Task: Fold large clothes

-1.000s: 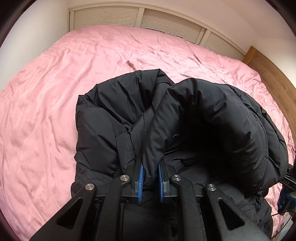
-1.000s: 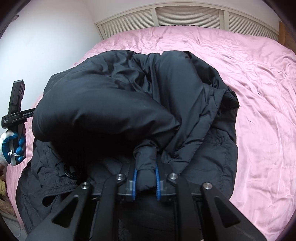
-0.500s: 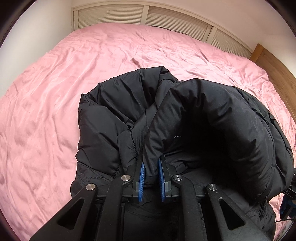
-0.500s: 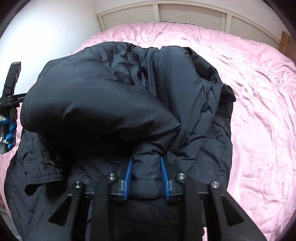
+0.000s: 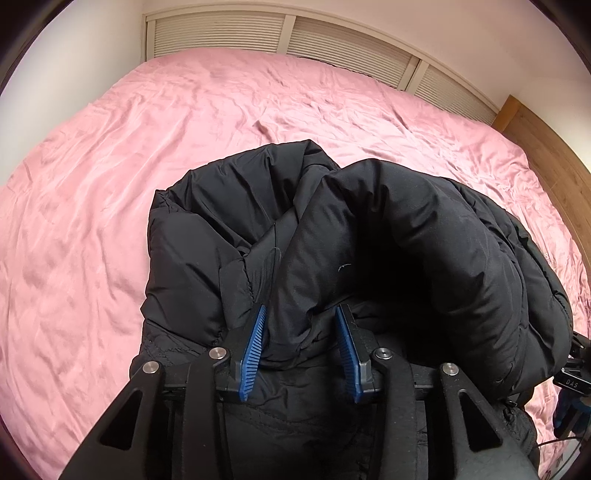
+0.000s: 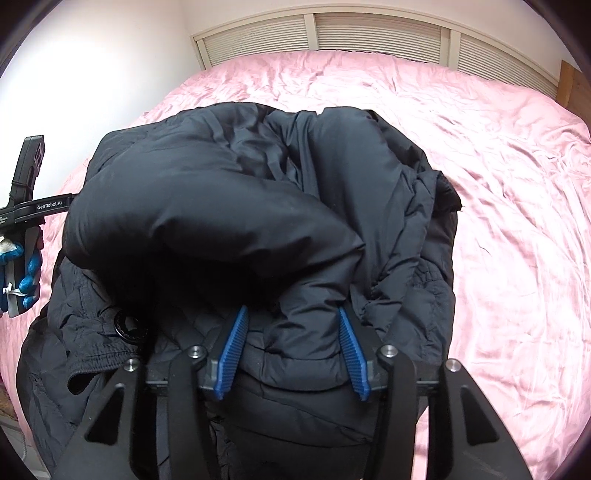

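A black puffer jacket (image 5: 406,229) lies folded over itself on the pink bed (image 5: 92,184), its thick roll lying across the top. My left gripper (image 5: 300,308) has a fold of the jacket's near edge between its blue pads; the jaws are opening and the fabric bulges loosely in the gap. In the right wrist view the same jacket (image 6: 207,206) fills the middle. My right gripper (image 6: 292,308) is also opening, and a puffy fold sits between its pads without being pinched.
Pink sheet (image 6: 517,221) stretches wide beyond and beside the jacket. Louvred panels (image 5: 221,33) line the far wall and a wooden headboard (image 5: 546,147) runs along the right. A blue-gloved hand (image 6: 22,273) holds the left tool's black body (image 6: 26,206) at the left edge.
Both pairs of jaws have spread apart, from tightly pinching jacket folds to standing well apart around them. The released fabric has puffed out between the pads. The jacket roll stays in place.
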Motion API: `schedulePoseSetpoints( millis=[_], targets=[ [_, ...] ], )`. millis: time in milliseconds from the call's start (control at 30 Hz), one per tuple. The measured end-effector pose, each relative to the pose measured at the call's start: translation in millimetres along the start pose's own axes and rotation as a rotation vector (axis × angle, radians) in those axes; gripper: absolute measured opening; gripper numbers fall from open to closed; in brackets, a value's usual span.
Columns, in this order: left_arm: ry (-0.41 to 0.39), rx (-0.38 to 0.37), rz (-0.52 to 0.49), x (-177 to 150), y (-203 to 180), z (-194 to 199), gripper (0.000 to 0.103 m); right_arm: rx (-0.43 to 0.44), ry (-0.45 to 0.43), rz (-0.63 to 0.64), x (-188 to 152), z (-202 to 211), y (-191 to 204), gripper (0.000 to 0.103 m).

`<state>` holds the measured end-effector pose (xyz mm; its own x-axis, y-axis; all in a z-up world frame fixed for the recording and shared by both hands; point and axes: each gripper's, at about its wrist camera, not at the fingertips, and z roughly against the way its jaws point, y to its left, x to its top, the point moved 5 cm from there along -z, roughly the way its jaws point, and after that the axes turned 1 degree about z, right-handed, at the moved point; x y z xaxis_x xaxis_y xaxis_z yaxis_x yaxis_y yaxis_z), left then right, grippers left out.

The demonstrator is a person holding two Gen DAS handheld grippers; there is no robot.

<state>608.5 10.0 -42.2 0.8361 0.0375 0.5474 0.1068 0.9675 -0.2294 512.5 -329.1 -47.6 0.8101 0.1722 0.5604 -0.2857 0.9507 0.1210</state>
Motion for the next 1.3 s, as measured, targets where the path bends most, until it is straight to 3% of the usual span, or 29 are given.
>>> schedulePoseSetpoints(
  millis=[67, 100, 267, 400, 600, 767, 900, 1033, 1167, 1300],
  targets=[
    [-0.016, 0.001, 0.008, -1.2, 0.9, 8.2, 0.057, 0.006, -0.012, -0.002, -0.2, 9.4, 1.0, 0.054],
    [-0.024, 0.001, 0.009, -1.4, 1.5, 12.7, 0.059, 0.010, -0.018, -0.004, 0.0, 15.0, 1.1, 0.055],
    [-0.079, -0.004, 0.009, 6.8, -0.3, 38.9, 0.060, 0.028, -0.068, -0.006, 7.1, 53.2, 3.6, 0.056],
    [-0.145, -0.051, -0.025, 45.3, -28.3, 45.5, 0.061, 0.053, -0.168, -0.006, 56.3, 73.5, 8.9, 0.057],
    [-0.168, -0.078, -0.100, 111.5, -88.0, 10.1, 0.061, 0.020, -0.206, 0.019, 143.5, 46.1, 22.6, 0.057],
    [-0.109, -0.068, -0.122, 129.7, -112.0, -32.6, 0.061, 0.022, -0.161, 0.008, 171.0, 5.1, 30.9, 0.057],
    [-0.037, -0.045, -0.121, 106.5, -101.6, -59.6, 0.061, 0.014, -0.068, -0.002, 155.5, -29.4, 28.4, 0.057],
    [0.026, -0.040, -0.157, 65.2, -92.1, -67.2, 0.061, 0.032, 0.013, 0.011, 111.1, -51.3, 30.0, 0.057],
    [0.072, -0.006, -0.208, 22.3, -86.1, -69.4, 0.060, 0.031, 0.056, 0.035, 66.7, -61.2, 33.9, 0.058],
    [0.076, -0.008, -0.191, -6.0, -73.9, -77.0, 0.060, 0.016, 0.055, 0.041, 34.8, -65.4, 30.5, 0.060]
  ],
)
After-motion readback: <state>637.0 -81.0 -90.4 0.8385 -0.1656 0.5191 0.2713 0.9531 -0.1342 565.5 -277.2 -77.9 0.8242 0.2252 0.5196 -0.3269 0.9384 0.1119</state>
